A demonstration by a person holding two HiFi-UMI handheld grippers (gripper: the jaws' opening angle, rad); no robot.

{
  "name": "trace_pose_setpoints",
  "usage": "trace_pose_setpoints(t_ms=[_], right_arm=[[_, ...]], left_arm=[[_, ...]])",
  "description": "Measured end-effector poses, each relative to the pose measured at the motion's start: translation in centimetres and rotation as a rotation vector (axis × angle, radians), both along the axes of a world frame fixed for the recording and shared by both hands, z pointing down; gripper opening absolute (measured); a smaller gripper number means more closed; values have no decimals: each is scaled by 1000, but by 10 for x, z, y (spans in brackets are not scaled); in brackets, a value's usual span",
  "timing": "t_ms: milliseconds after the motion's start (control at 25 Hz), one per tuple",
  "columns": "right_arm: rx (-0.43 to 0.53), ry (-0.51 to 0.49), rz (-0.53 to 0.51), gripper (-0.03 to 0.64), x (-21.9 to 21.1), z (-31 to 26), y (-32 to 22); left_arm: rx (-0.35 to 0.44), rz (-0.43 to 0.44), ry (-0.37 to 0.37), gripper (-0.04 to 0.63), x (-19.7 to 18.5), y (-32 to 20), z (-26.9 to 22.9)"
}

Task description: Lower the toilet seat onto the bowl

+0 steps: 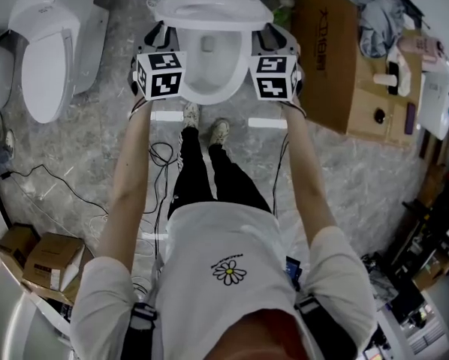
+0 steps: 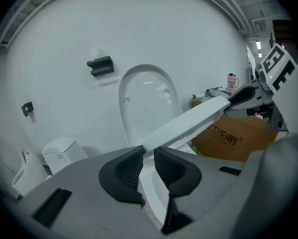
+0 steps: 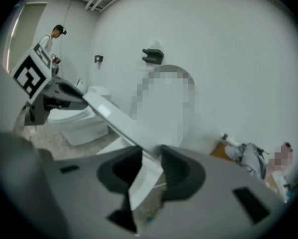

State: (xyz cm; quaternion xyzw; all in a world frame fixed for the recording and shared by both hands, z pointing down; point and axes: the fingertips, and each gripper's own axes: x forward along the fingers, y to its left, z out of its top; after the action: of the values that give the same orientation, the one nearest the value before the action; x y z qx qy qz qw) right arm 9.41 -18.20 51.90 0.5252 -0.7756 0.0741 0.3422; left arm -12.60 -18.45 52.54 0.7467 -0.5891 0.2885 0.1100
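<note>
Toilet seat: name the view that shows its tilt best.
Left gripper view: the toilet seat runs sharp and side-on, slanting up from the left gripper before the upright lid. Head view shows its ring from above, foreshortened. Right gripper view shows the same slant, blurrier.

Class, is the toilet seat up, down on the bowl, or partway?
Partway: the toilet seat slants above the bowl, clear of the upright lid.

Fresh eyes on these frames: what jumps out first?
The white seat stands half lowered over the bowl at top centre of the head view. It runs between the jaws of the left claw and the right claw, one on each side. Next come a second toilet on the floor at left and a cardboard box at right.
</note>
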Motion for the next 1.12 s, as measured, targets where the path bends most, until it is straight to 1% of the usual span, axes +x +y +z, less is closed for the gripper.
trace_pose_setpoints(t_ms=[160,240,440,680,800,880,920,1000,1080,1120], right_arm=[[-64,-148,29,115,-1,-3,14],[-64,-181,32,104,0,-12,23],[-50,-219,-32,100,-11,-34,37],[-129,-204,-131,100,-35,-24,47],[-162,-206,-148,97,-43,-16,49],[-179,-230,-144,98,-44,-14,51],[-189,-246,-141,97,-44,-13,52],[-202,-264,-141,98,-43,-10,55],[-198,-262,-142,97,-42,-8,56],[-196,-256,-144,97,-42,-8,57]], left_arm=[[-1,-2,0,87,-2,5,5],[-2,2,-5,87,-2,8,8],[-11,0,-2,87,0,16,15],[-22,-7,1,87,-1,25,21],[-23,-9,1,87,-1,28,24],[-20,-10,2,87,-1,29,25],[-20,-14,9,91,-2,30,26],[-38,-38,52,91,-4,36,32],[-73,-78,100,91,-8,48,39],[-82,-98,111,91,-12,55,40]])
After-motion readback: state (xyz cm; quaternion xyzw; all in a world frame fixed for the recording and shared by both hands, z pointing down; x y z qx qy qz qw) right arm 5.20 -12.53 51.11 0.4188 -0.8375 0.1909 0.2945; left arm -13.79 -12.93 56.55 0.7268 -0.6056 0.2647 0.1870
